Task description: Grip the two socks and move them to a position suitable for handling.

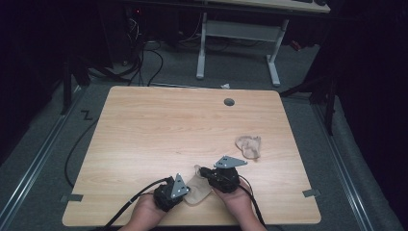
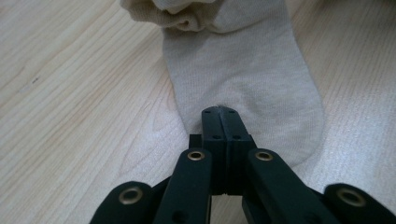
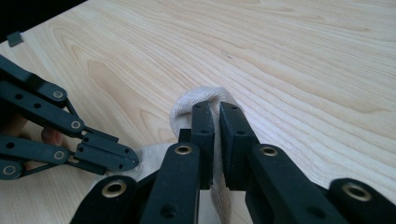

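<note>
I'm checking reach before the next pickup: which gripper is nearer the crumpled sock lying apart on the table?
Right. The right gripper sits just below-left of the crumpled sock; the left gripper is farther off.

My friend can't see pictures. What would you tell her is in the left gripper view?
A black claw, its two jaws closed together, pinches the rounded end of a beige sock. The sock lies flat on a light wooden table, bunching up at its far end.

Near sock (image 1: 198,188) largely covered by both grippers in high view; its cuff is cut off by the top edge in left gripper view. Forearms cropped at bottom edge. Second sock (image 1: 249,146) too small for detail to be made out.
</note>
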